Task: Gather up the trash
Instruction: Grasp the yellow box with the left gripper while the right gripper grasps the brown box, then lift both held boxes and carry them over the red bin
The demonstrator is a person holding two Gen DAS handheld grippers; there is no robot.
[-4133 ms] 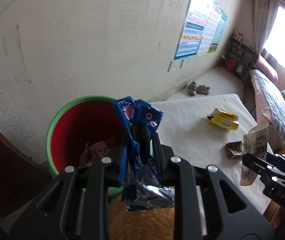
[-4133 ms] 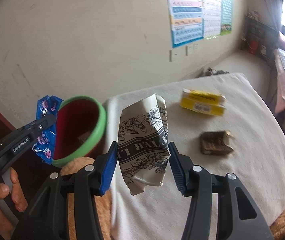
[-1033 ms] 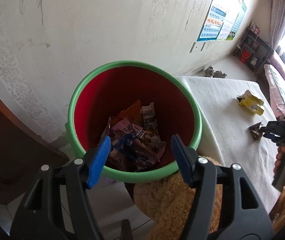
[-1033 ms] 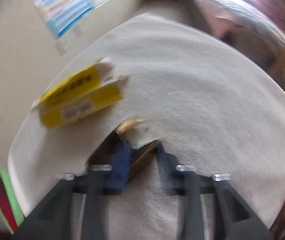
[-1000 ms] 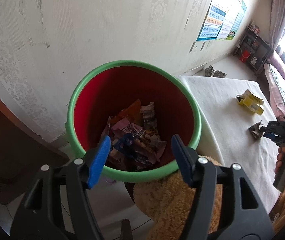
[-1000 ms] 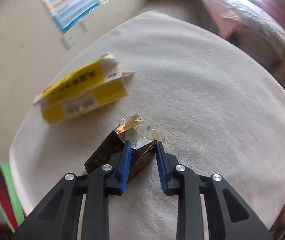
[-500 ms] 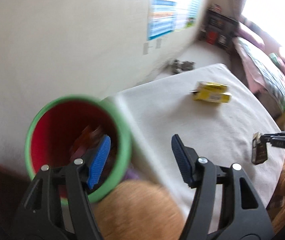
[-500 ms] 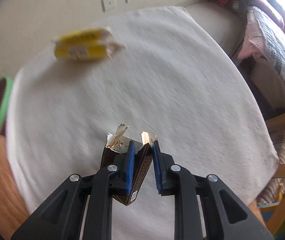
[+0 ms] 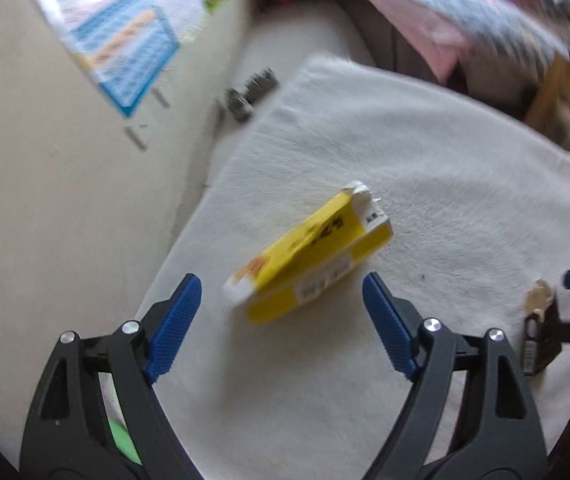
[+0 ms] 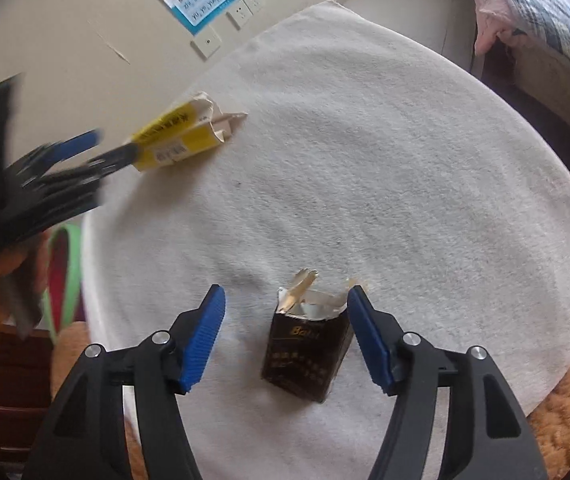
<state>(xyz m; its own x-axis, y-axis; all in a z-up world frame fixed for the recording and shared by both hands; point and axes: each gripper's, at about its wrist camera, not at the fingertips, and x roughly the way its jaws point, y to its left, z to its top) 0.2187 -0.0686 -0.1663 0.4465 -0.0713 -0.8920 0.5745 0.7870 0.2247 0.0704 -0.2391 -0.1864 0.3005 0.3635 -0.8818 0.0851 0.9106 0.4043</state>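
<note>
Trash on the white-covered worktop (image 10: 385, 152) is down to two pieces, as far as these views show. The yellow carton (image 9: 309, 256) lies torn-ended at centre frame of the left wrist view, right between the spread jaws of the left gripper (image 9: 281, 320), which grasps nothing yet. In the right wrist view the brown pack (image 10: 305, 352) stands at lower centre, foil top ripped, and the right gripper (image 10: 285, 336) has its jaws released and parted; the right pad looks to be at the pack's edge, the left pad is well apart. The green-rimmed bin (image 10: 59, 276) peeks in at the left edge, past the worktop's edge. By my reading both pieces need grabbing and carrying to that bin.
</note>
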